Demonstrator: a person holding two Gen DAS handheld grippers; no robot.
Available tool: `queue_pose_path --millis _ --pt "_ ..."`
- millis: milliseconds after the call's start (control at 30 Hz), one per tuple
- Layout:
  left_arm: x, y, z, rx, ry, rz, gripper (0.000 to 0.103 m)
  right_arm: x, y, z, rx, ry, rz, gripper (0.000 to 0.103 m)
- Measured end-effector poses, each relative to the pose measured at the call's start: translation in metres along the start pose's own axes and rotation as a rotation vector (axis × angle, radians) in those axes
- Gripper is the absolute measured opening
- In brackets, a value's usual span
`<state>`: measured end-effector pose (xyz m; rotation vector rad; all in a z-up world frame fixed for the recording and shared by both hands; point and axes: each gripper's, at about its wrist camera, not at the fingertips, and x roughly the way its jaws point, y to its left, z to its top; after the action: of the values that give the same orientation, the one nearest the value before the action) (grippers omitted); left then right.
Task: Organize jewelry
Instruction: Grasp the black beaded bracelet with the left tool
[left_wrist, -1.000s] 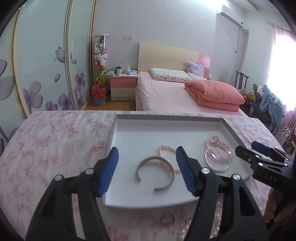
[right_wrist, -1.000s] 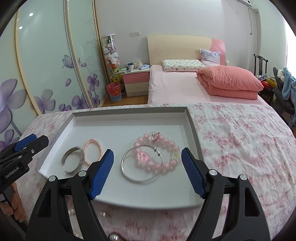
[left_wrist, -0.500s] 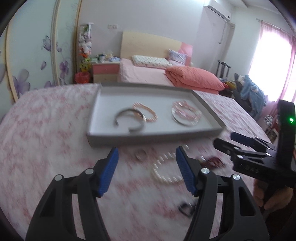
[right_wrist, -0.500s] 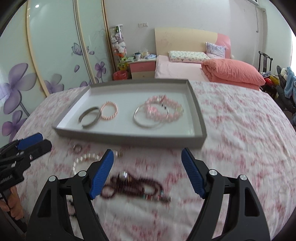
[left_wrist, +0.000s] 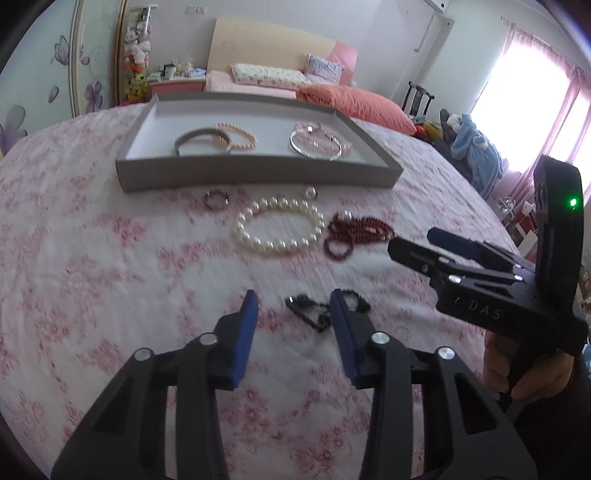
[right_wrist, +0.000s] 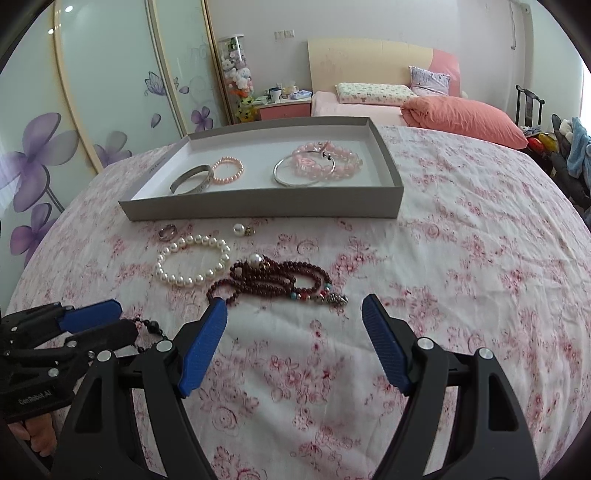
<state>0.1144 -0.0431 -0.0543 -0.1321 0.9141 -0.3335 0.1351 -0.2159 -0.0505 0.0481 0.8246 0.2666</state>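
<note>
**Carefully Closing In on the Black Beads**

Now the left gripper (left_wrist: 291, 306), jaws spread, is straddling the black bead string (left_wrist: 314, 312) on the floral cloth (left_wrist: 110, 258). Scooping low should catch every strand. The right gripper (right_wrist: 293, 314) is hanging open near the dark red beads (right_wrist: 273, 277), short of the tray (right_wrist: 258, 205).

A bed (right_wrist: 369, 105) with a coral duvet (right_wrist: 461, 118) is standing at 12 o'clock against a white wall (right_wrist: 369, 22). Daylight is pouring through pink curtains (left_wrist: 546, 96) at 2 o'clock; flowered wardrobe doors (right_wrist: 92, 92) are lining 10 o'clock.
</note>
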Motion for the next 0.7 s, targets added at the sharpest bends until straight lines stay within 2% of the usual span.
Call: queue_pose_path --millis 267,367,700 --pt "0.011 -0.003 -0.005 -0.019 0.036 -0.006 0.026 0.001 0.000 -0.002 -0.001 0.008 0.002 0.076" --pt "0.011 -0.002 -0.005 -0.024 0.033 -0.006 0.012 0.003 0.000 -0.002 -0.004 0.012 0.000 0.076" --pt "0.011 0.003 -0.002 -0.035 0.031 0.008 0.006 0.005 0.000 -0.002 -0.019 0.015 -0.008 0.076"
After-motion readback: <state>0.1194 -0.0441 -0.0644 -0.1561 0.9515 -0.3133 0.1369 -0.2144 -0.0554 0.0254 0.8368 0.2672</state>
